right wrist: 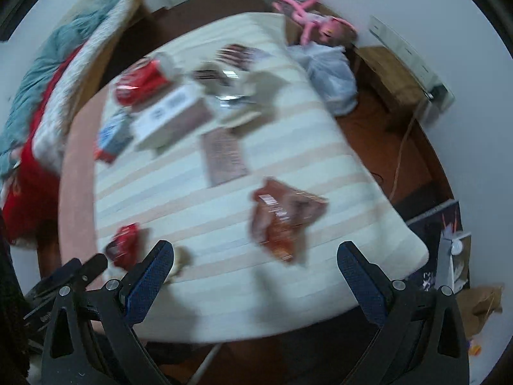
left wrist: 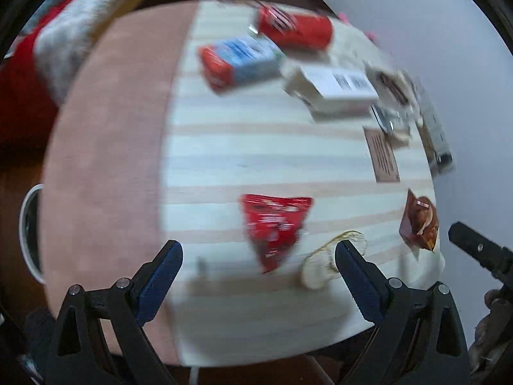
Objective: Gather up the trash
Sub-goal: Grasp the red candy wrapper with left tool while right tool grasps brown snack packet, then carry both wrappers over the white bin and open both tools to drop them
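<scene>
Here both grippers hang above a striped cloth (left wrist: 256, 147) spread over what looks like a mattress — the pictures are blurred, so fine detail is lost. The left gripper (left wrist: 259, 260) has its blue-padded fingers wide apart and holds nothing; between them, on the cloth, lies a red snack wrapper (left wrist: 275, 224). Just right of that wrapper sits a crumpled clear wrapper (left wrist: 327, 260), partly behind the right-hand finger. Further right of the red wrapper, near the cloth's edge, lies a brown snack bag (left wrist: 420, 224). Beyond the red wrapper, on the far side of the cloth, the rest of the trash is gathered: a red can (left wrist: 295, 29) on its side, a blue and red carton (left wrist: 240, 61) just beside it, a white box (left wrist: 333, 89) with a barcode, and a flat brown label card (left wrist: 383, 157).

The right gripper (right wrist: 255, 258) is likewise spread open and empty. The brown snack bag (right wrist: 285, 218) lies between its fingers, a little ahead of them; the red snack wrapper (right wrist: 123, 247) is to the left of that bag, by the left-hand finger. Past the cloth's far corner a white plastic bag (right wrist: 333, 73) stands on the floor — a pink doll (right wrist: 314, 22) lies just behind it.
</scene>
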`<state>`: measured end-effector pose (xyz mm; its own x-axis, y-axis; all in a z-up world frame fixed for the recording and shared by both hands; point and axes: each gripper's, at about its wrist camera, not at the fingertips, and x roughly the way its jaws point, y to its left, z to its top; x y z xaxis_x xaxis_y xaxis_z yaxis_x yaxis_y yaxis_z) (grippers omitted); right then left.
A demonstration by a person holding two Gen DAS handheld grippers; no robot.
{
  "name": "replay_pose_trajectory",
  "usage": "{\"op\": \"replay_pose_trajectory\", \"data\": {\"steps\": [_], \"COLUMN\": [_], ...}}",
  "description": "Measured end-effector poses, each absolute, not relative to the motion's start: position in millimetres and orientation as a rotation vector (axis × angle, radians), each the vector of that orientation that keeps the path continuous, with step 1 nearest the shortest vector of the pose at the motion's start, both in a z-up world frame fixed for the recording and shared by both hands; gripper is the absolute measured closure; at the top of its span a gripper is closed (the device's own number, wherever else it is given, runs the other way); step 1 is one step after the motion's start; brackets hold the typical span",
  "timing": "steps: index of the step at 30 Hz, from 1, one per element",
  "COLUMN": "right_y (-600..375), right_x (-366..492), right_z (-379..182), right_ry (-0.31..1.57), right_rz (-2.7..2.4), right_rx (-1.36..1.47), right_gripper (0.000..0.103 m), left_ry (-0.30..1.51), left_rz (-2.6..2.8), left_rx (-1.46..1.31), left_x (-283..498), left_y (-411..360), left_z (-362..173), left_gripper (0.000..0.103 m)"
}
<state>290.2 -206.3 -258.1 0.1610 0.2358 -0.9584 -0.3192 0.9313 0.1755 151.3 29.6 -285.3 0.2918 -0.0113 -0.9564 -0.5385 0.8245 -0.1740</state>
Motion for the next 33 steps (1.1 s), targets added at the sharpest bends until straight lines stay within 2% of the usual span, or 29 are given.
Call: {"op": "replay_pose_trajectory", "data": {"steps": [2, 4, 6, 7, 9, 12, 14, 17, 19, 20, 21, 33], "right_y": [-214, -217, -218, -219, -217, -210, -205, -200, -199, -198, -198, -185], "right_x": [302, 309, 315, 317, 318, 321, 323, 324, 322, 321, 320, 298], "right_z": [-272, -283, -292, -296, -301, -308, -313, -318, -318, -318, -317, -283], "right_ry": [1.372, 1.387, 1.397, 1.402, 1.410, 1.412, 1.420, 1.429, 1.415, 1.409, 1.408, 1.341], "right_rz": [0.377, 0.367, 0.366, 0.369, 0.375, 0.386, 0.389, 0.391, 0.385, 0.392, 0.393, 0.475], "right_rx": [-0.053, -0.038, -0.019, -0.007, 0.008, 0.009, 0.004, -0.005, -0.017, -0.016, -0.019, -0.048], "right_gripper": [0.000, 0.000, 0.003, 0.005, 0.010, 0.014, 0.019, 0.036, 0.042, 0.054, 0.060, 0.065], "left_ry": [1.252, 1.258, 1.272, 1.273, 1.273, 1.267, 1.261, 1.249, 1.238, 1.230, 1.224, 1.104], "left_rz": [0.362, 0.361, 0.374, 0.376, 0.387, 0.396, 0.406, 0.415, 0.427, 0.432, 0.438, 0.483], "left_rx": [-0.507, -0.489, -0.471, -0.469, -0.458, -0.449, -0.432, -0.422, -0.409, -0.396, -0.386, -0.319], "left_x": [163, 169, 174, 174, 175, 176, 173, 170, 169, 168, 168, 142], "left_y": [20, 14, 11, 9, 7, 4, 4, 3, 5, 5, 4, 8], "left_z": [-296, -302, -308, -309, -312, -312, -311, -309, -305, -302, -300, -246], "left_gripper": [0.007, 0.016, 0.036, 0.039, 0.052, 0.056, 0.066, 0.067, 0.067, 0.067, 0.067, 0.068]}}
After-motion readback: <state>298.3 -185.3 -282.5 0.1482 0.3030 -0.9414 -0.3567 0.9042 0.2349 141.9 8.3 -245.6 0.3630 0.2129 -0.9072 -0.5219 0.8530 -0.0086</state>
